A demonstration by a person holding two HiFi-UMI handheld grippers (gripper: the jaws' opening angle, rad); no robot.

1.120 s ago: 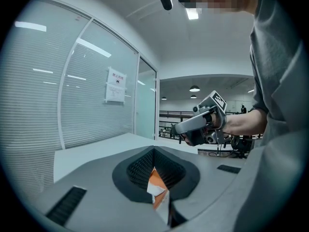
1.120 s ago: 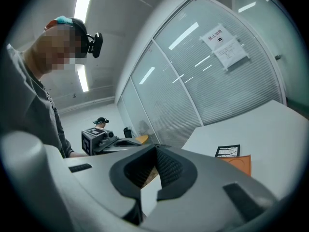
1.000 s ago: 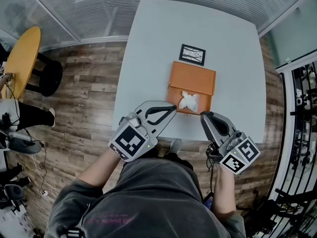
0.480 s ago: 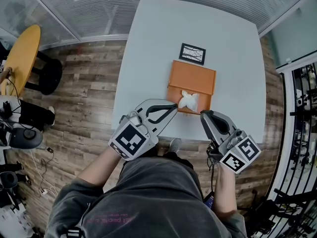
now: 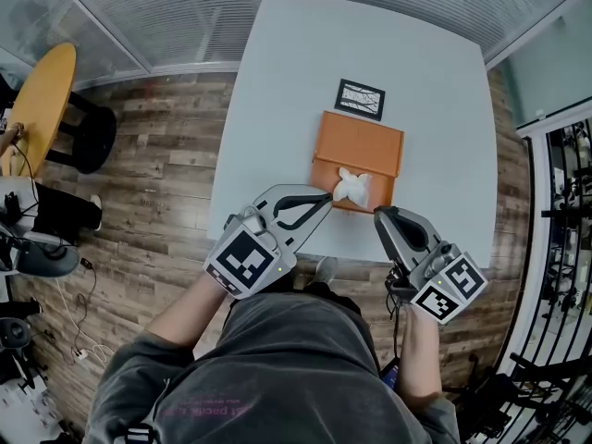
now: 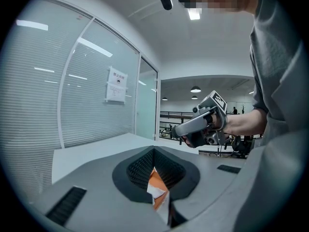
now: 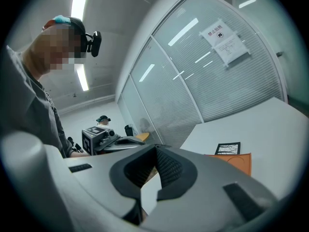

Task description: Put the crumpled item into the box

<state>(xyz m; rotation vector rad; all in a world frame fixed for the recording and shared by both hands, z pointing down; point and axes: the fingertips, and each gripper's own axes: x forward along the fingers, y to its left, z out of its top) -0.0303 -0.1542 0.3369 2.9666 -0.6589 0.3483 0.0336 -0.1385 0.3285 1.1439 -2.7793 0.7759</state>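
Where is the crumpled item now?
In the head view, the crumpled item sits on the near edge of the orange box, right at the left gripper.

Place: an office-style work room beside a larger open hall.
Walls: glass partitions (image 6: pixel 87 91) with fine horizontal blinds; a printed notice (image 6: pixel 116 85) is stuck to one pane.
Floor: wood-look planks (image 5: pixel 157 183), with cables (image 5: pixel 79 317) and equipment lying at the left edge.
Furniture: a plain white table (image 5: pixel 296 109), a round yellow table (image 5: pixel 37 109) and a black stool (image 5: pixel 92 141) beside it.
Right side: black metal racks (image 5: pixel 564 211).
Beyond the glass: round ceiling lamps (image 6: pixel 195 89) and railings in the hall.
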